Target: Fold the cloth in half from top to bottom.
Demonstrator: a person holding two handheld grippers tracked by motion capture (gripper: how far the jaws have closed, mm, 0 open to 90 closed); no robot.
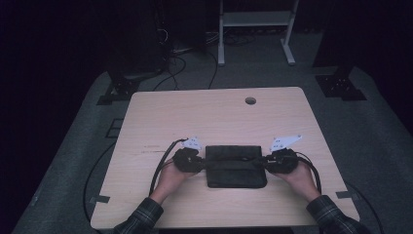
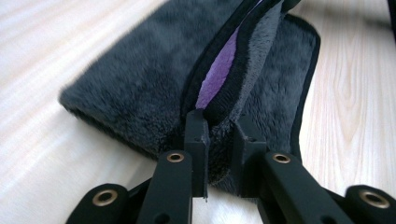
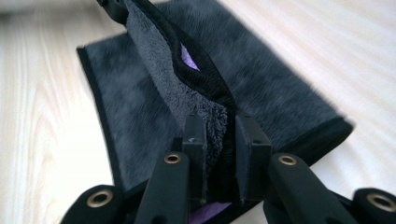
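A dark grey plush cloth [image 1: 235,166] with black trim and a purple inner side lies folded on the wooden table [image 1: 214,112], near the front. My left gripper [image 1: 195,161] is at its left edge, shut on a raised fold of the cloth [image 2: 233,70]; purple lining shows inside that fold. My right gripper [image 1: 275,161] is at the cloth's right edge, shut on the same raised layer [image 3: 196,79]. The lifted edge runs taut between the two grippers, above the flat lower part of the cloth [image 3: 280,93]. A hand holds each gripper; plaid sleeves enter from the bottom.
A round cable hole [image 1: 250,101] sits near the table's far edge. Black cables [image 1: 160,165] trail from both grippers over the table's sides. A white metal stand [image 1: 255,29] and dark equipment stand on the floor beyond the table.
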